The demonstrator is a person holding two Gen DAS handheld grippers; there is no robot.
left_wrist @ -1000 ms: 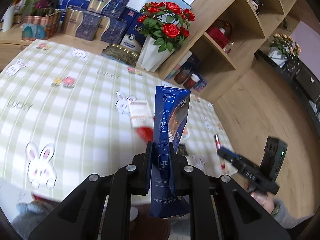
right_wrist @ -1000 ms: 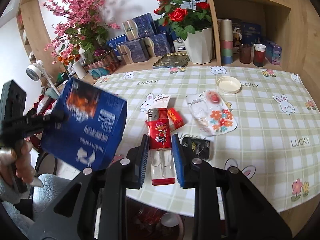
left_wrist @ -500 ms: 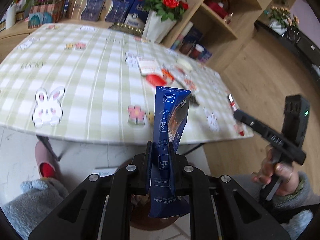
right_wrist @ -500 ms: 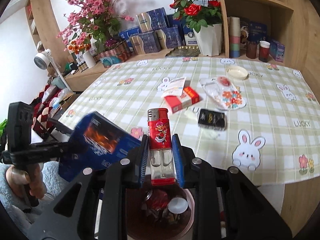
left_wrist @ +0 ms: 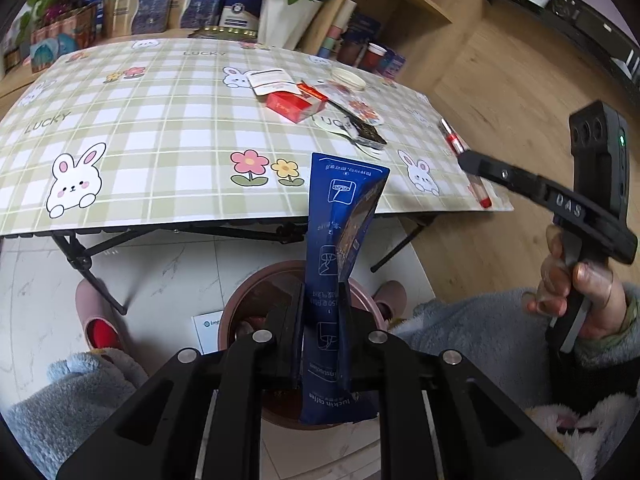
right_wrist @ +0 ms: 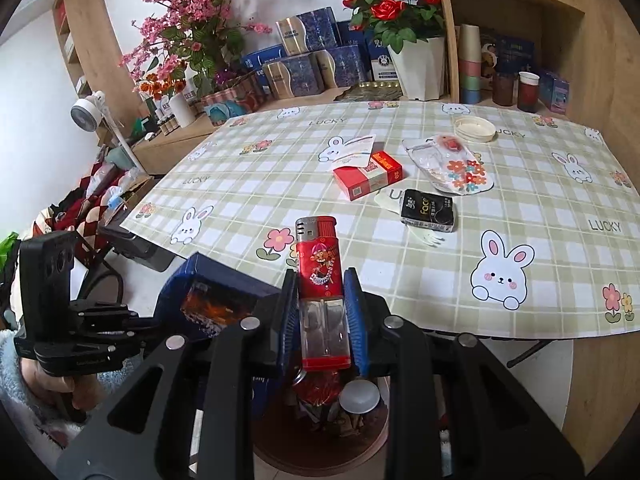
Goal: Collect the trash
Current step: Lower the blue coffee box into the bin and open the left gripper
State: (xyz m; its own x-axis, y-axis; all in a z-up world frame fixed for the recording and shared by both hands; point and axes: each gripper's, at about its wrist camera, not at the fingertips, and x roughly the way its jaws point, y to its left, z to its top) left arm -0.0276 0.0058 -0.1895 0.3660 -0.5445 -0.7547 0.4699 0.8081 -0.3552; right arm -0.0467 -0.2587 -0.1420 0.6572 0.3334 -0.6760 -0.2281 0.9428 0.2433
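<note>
Trash drop pending: left gripper [left_wrist: 320, 312] clamps a blue coffee sachet [left_wrist: 340, 240] and right gripper [right_wrist: 322, 312] pinches a red lighter [right_wrist: 320, 280], both poised above the brown bin [left_wrist: 240, 300] on the floor by the table [left_wrist: 160, 120]. Next move, prob.: open both jaws w/ items centred over the rim. Red box [right_wrist: 368, 174] & other litter remain on the cloth.

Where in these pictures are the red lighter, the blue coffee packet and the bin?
red lighter [right_wrist: 319, 276]: right wrist view, on its printed red body.
blue coffee packet [left_wrist: 325, 240]: left wrist view, on its narrow blue side.
bin [left_wrist: 244, 300]: left wrist view, on its brown rim.
</note>
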